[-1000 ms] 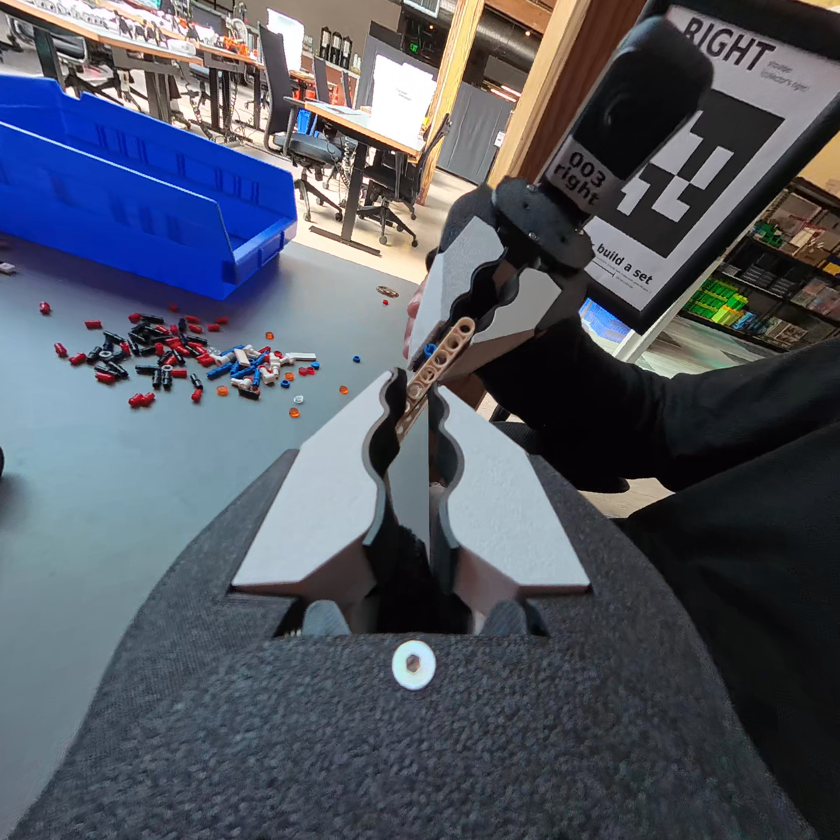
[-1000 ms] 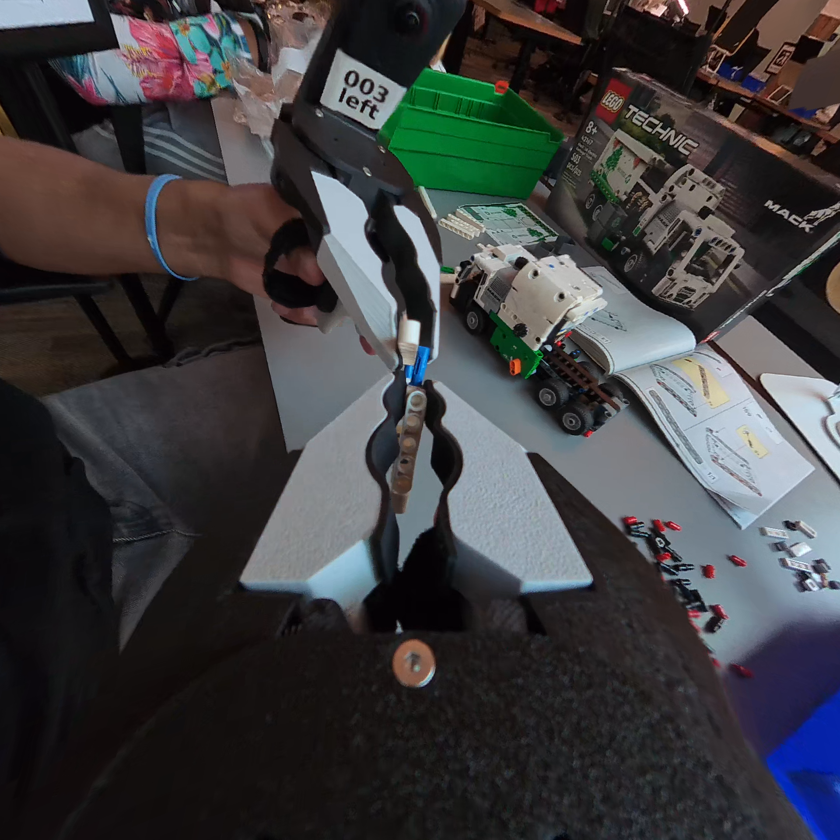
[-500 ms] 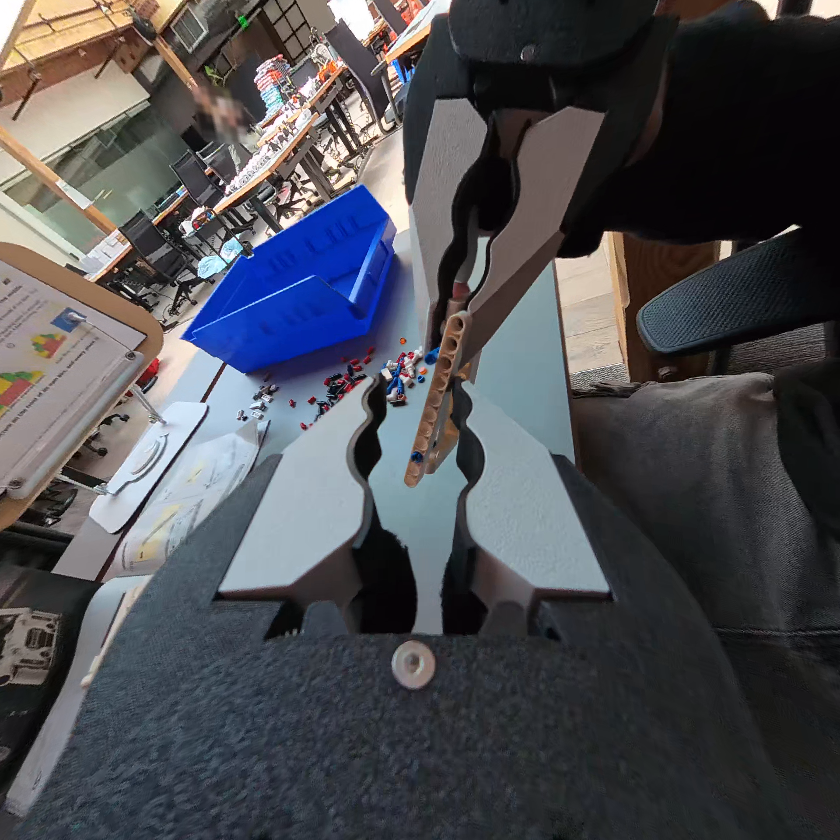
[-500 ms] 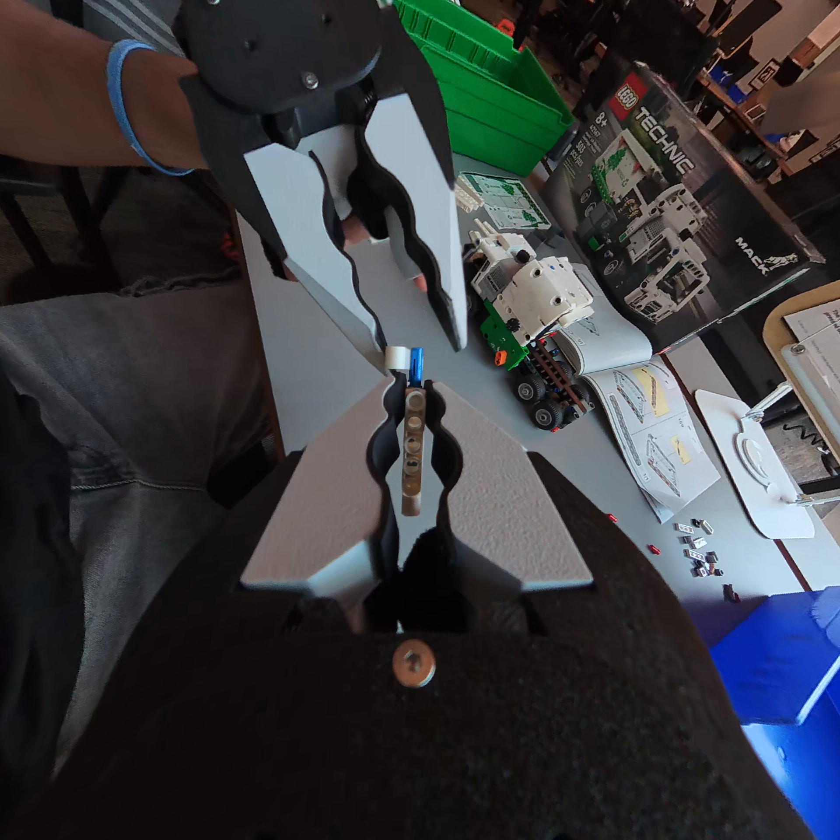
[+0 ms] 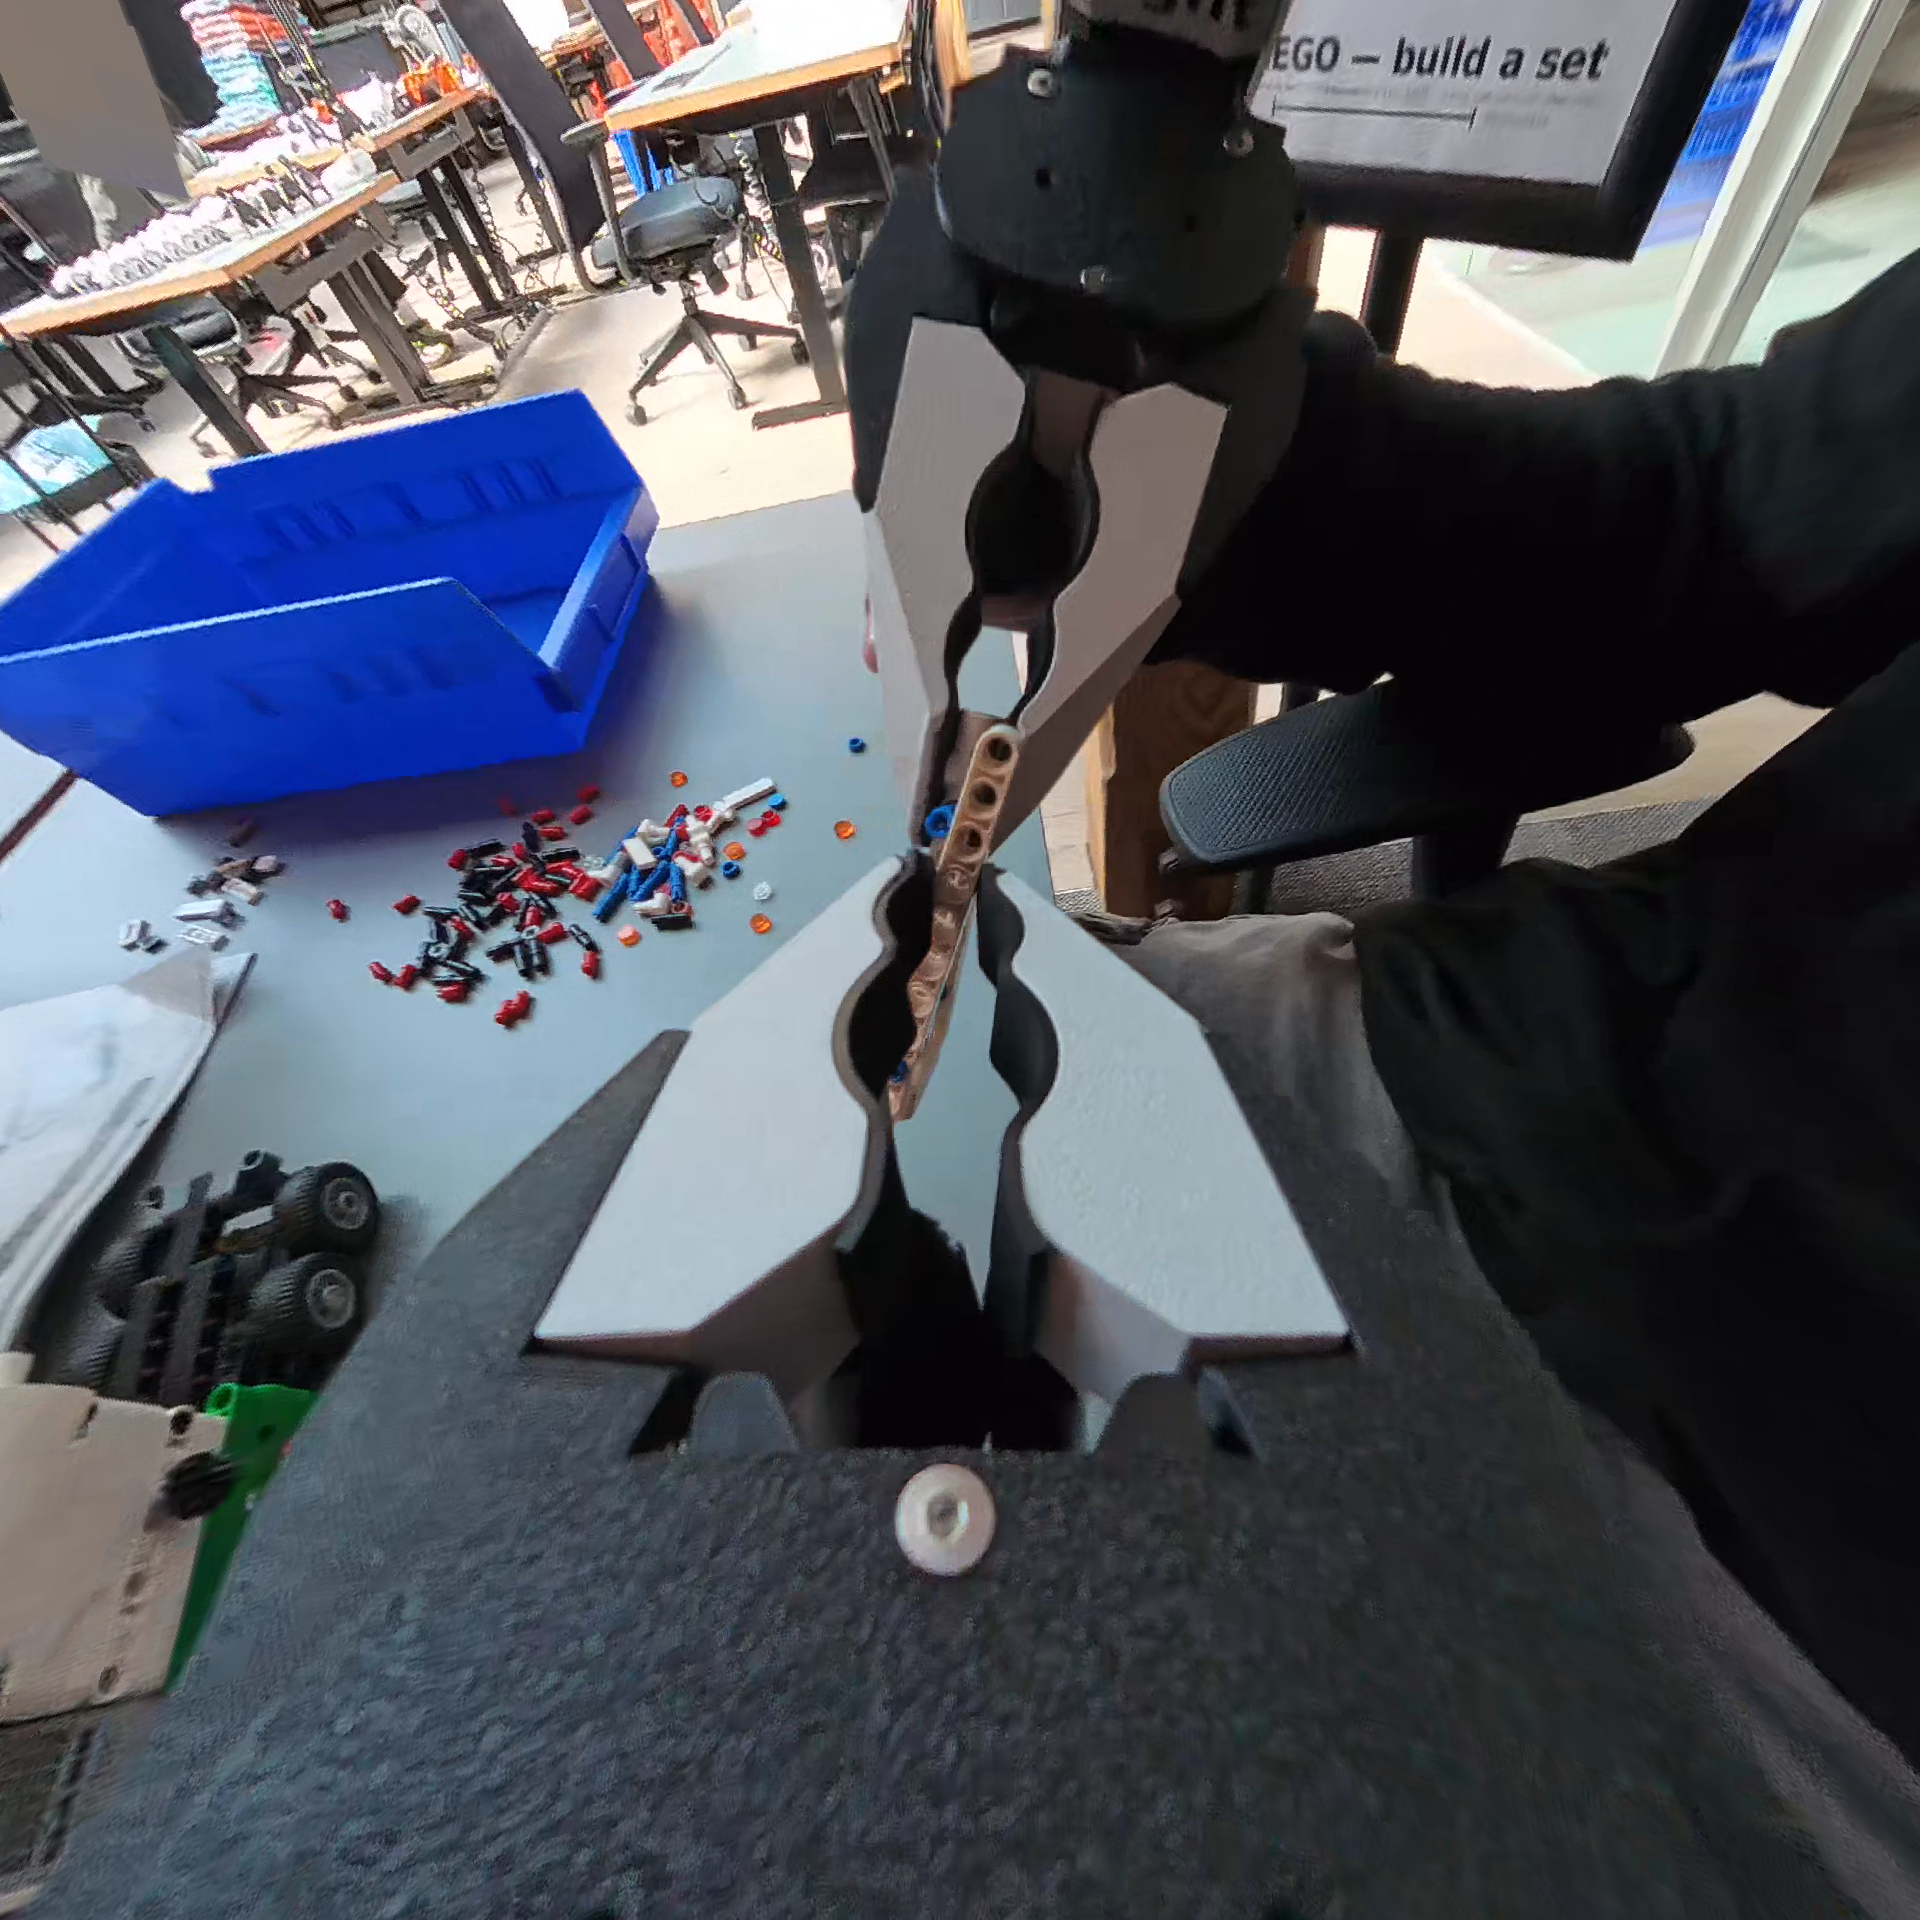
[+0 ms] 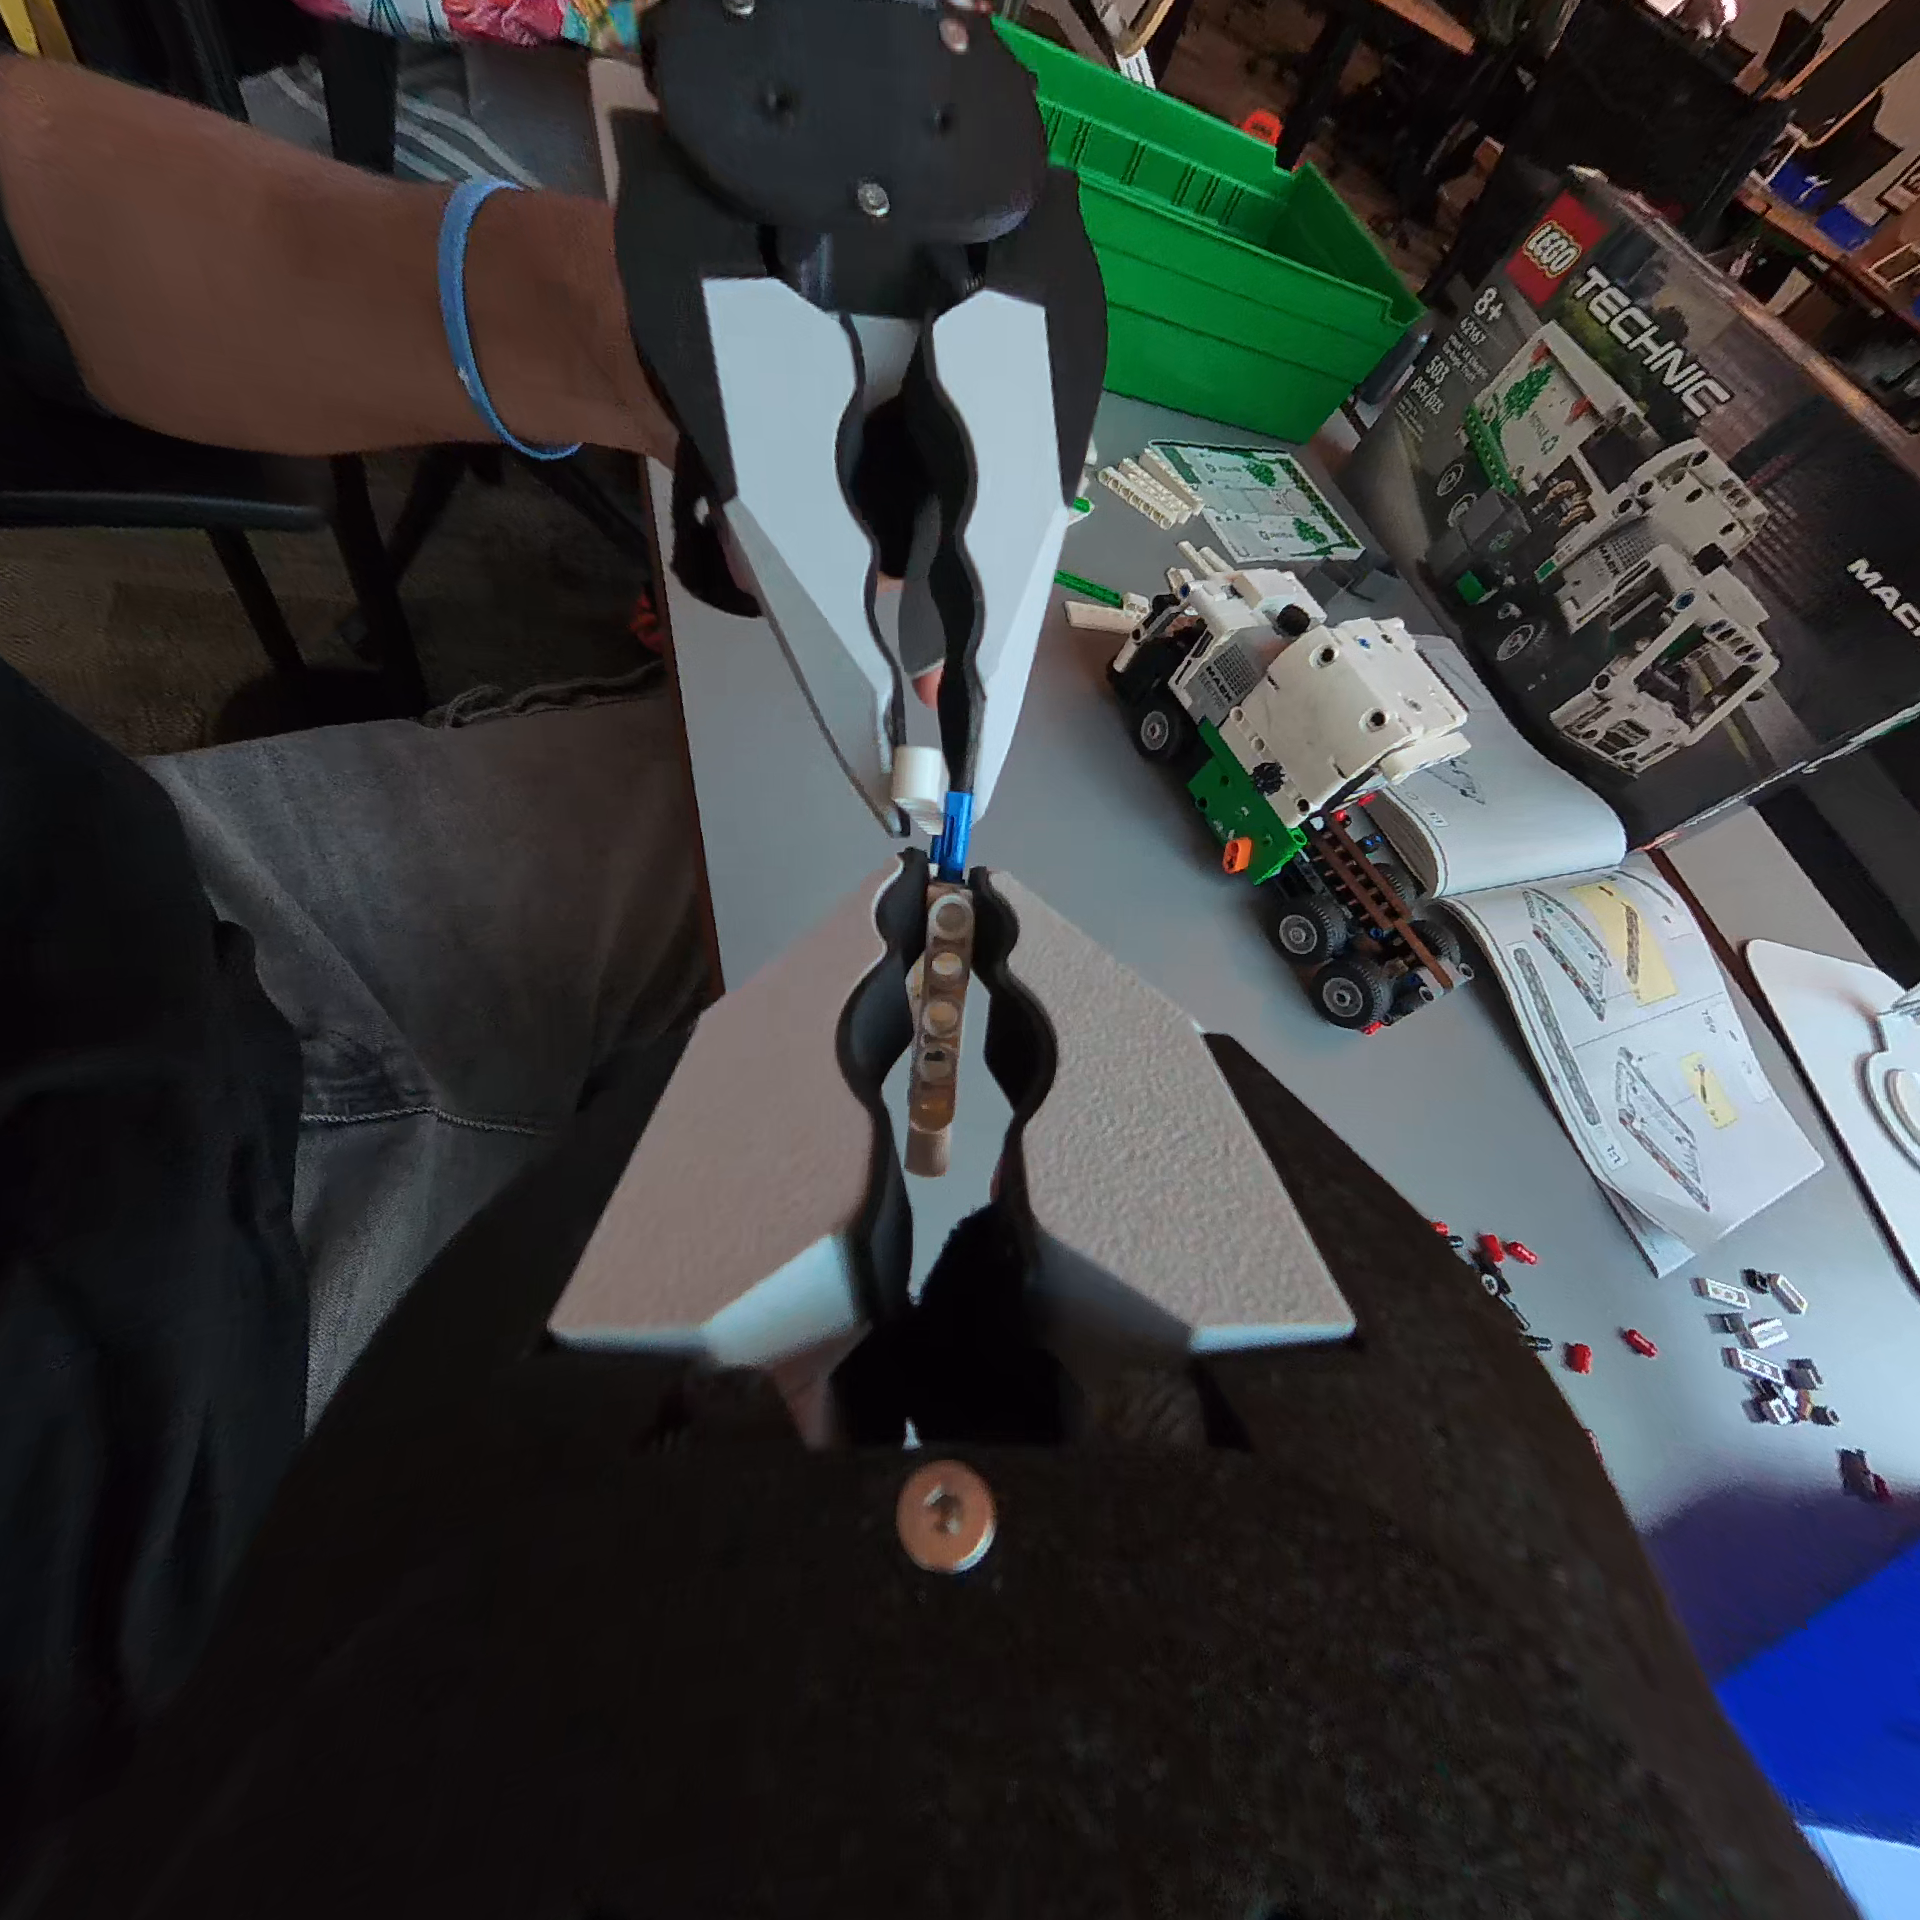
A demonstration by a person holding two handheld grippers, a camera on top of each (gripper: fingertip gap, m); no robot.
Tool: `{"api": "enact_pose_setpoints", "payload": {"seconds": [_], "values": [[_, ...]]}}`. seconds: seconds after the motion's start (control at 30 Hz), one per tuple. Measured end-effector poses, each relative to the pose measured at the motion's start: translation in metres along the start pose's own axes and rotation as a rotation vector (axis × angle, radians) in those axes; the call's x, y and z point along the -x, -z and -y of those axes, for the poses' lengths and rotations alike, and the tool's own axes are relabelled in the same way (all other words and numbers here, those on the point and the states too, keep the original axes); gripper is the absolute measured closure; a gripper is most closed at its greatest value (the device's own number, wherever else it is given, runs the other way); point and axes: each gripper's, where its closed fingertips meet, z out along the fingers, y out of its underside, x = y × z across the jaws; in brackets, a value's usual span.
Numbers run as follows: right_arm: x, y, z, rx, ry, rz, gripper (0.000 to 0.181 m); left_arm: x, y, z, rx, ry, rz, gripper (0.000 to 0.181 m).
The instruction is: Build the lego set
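A long tan beam with holes (image 5: 982, 800) is held in the air above my lap between both grippers. My right gripper (image 6: 940, 883) is shut on one end of the beam (image 6: 940, 1029). My left gripper (image 5: 943, 873) is shut on the other end, where a white piece (image 6: 920, 774) and a blue pin (image 6: 951, 826) sit on it. The two grippers meet tip to tip; each shows from above in the other's view, the right (image 5: 966, 800) and the left (image 6: 930, 816). The part-built white and green truck (image 6: 1299, 727) stands on the grey table (image 5: 416, 1060).
Loose red, black, blue and white pieces (image 5: 540, 894) lie scattered on the table before a blue bin (image 5: 312, 623). An open instruction booklet (image 6: 1621, 997), the set's box (image 6: 1662, 499) and a green bin (image 6: 1195, 270) lie behind the truck. The truck's wheeled rear (image 5: 239, 1278) is at lower left. The tips of both grippers are at nearly the same place.
The left gripper held the beam's end one second ago, opened and drew back half a second ago, and is now shut on that end again. The right gripper kept its hold throughout.
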Motion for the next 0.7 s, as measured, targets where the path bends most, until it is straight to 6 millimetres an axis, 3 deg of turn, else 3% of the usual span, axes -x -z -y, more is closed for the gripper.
{"api": "enact_pose_setpoints", "payload": {"seconds": [0.2,0.43,0.7], "values": [[-0.002,0.002,-0.002,0.001,0.021,-0.017,0.174,0.001,-0.003,0.002,-0.078,0.168,-0.065,0.175],[-0.006,0.004,0.001,-0.059,-0.042,0.01,0.175,0.005,0.0,0.007,-0.12,0.15,-0.048,0.175],[-0.013,0.001,-0.005,0.004,0.022,-0.073,0.175,0.013,-0.004,0.004,-0.174,0.303,-0.078,0.175]]}}
